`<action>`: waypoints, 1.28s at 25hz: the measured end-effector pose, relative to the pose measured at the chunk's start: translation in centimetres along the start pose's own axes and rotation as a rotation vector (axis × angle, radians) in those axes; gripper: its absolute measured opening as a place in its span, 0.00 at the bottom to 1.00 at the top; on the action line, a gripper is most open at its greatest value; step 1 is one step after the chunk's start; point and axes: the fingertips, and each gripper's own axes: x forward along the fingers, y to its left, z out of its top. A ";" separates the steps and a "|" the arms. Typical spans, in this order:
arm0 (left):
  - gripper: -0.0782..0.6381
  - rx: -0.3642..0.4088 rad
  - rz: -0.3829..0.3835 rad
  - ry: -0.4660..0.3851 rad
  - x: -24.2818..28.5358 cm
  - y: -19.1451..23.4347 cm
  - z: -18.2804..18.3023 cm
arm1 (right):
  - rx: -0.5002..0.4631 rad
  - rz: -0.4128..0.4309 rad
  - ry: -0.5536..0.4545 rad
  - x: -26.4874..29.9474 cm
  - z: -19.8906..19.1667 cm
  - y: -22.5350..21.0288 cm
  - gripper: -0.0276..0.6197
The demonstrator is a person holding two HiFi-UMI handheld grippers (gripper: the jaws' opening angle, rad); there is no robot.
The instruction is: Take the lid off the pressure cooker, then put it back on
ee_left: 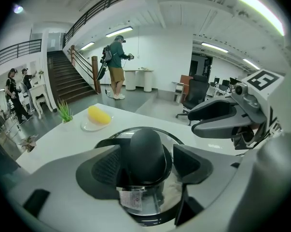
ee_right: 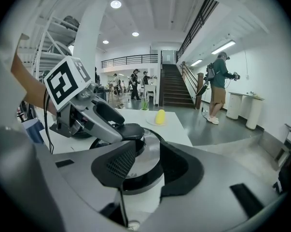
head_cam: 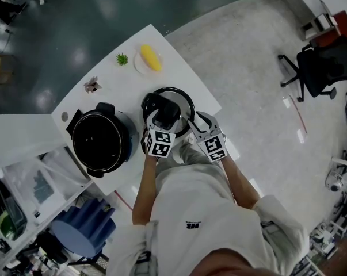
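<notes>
As things sit right now: the lid (head_cam: 179, 96) is off the cooker pot (head_cam: 99, 141) and looks to be resting at the near edge of the counter (head_cam: 167, 56), just beside the pot.
Pot: open, dark inside showing, near the counter's left end.
Left tool (ee_left: 147, 163): clamped on the lid's black knob (ee_left: 144, 151).
Right tool (ee_right: 147, 161): jaws apart, lid's rim in the gap, pinching nothing.
Progress: lid's off, so it still needs to go back on. Can't tell if it's being set down or picked up again.

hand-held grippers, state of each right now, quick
Left hand-held gripper: closed on the lid knob.
Right hand-held gripper: open, the lid between its jaws.
</notes>
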 end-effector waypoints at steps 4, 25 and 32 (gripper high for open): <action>0.61 -0.003 0.005 0.011 0.5 0.2 -0.2 | 0.004 0.003 0.004 0.1 -0.2 0.1 0.26; 0.51 -0.053 -0.020 0.130 3.8 0.1 -1.4 | 0.013 0.033 0.020 1.2 -0.7 -1.1 0.26; 0.51 -0.070 -0.034 0.129 3.1 -0.2 -0.7 | 0.004 0.031 -0.001 0.8 0.2 -1.6 0.26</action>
